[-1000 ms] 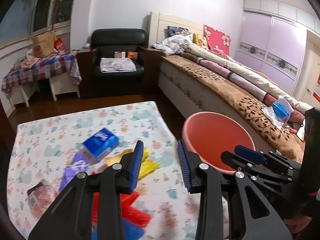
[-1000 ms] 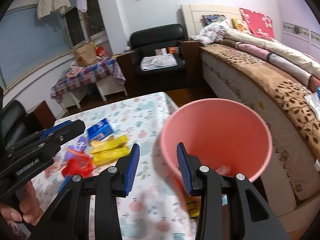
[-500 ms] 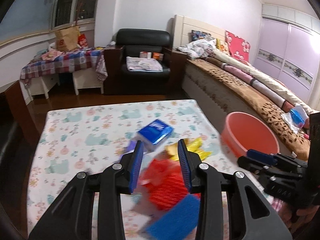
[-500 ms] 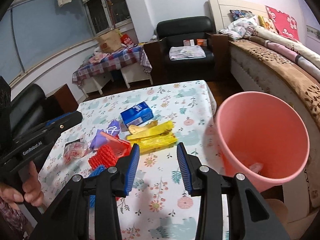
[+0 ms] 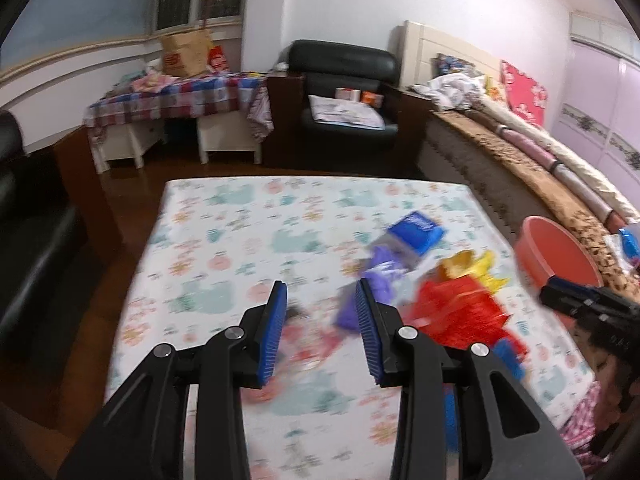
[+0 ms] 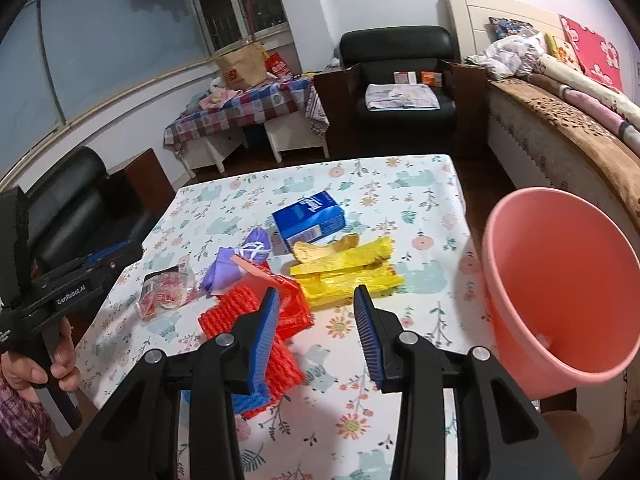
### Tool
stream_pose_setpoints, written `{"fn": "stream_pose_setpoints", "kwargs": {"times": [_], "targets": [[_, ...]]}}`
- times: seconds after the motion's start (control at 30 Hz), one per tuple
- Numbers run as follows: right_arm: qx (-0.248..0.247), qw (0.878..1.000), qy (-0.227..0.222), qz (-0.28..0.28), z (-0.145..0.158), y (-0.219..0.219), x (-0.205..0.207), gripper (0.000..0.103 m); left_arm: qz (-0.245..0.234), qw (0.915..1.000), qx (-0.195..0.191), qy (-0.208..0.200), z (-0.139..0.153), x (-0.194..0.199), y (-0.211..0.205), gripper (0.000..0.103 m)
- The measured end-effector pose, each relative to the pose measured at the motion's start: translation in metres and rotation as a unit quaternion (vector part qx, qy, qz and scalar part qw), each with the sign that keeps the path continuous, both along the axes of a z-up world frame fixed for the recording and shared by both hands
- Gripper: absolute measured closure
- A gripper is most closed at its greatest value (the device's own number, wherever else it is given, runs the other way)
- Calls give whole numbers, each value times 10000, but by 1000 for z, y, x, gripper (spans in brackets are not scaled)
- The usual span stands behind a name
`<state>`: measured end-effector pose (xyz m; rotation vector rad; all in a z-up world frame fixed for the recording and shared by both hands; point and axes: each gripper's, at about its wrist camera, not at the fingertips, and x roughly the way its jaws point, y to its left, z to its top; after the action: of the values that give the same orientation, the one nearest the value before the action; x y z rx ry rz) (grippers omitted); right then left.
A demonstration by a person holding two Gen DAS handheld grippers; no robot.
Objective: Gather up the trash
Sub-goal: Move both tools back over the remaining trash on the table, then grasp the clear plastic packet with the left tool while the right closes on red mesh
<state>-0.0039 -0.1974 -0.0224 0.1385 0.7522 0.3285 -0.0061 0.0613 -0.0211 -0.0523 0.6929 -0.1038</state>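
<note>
Trash lies in a heap on the floral table [image 6: 420, 184]: a blue tissue box [image 6: 308, 216], yellow wrappers [image 6: 352, 270], a purple wrapper [image 6: 236, 266], red mesh and a red packet [image 6: 248, 312], and a clear packet [image 6: 168, 290]. A pink bin [image 6: 560, 292] stands off the table's right edge. My right gripper [image 6: 316, 336] is open and empty above the red mesh. My left gripper [image 5: 320, 336] is open and empty above the blurred purple wrapper [image 5: 376, 280]; it also shows at the left of the right wrist view [image 6: 72, 276].
A bed [image 6: 560, 132] runs along the right behind the bin. A black armchair [image 6: 400, 76] and a checked side table [image 6: 248, 112] stand beyond the table. A black sofa [image 6: 76, 204] is at the left. The pink bin also shows in the left wrist view [image 5: 556, 256].
Both grippers have swung left, away from the bin and over the table. The trash heap now lies ahead of both. Both stay open and empty.
</note>
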Motion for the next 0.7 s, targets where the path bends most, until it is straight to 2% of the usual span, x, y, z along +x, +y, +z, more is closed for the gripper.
{"fn": "stream_pose_setpoints", "kwargs": {"times": [0.17, 0.33, 0.53, 0.7], "targets": [[60, 9999, 94, 92, -6, 5, 4, 65, 328, 9991, 37, 279, -17, -4, 29, 67], [70, 9998, 164, 95, -10, 5, 6, 63, 440, 9963, -331, 654, -35, 1, 39, 68], [138, 9997, 157, 153, -10, 6, 6, 56, 444, 9936, -599, 851, -46, 13, 35, 67], [82, 9994, 166, 287, -12, 14, 7, 55, 363, 9951, -533, 749, -47, 16, 27, 68]]}}
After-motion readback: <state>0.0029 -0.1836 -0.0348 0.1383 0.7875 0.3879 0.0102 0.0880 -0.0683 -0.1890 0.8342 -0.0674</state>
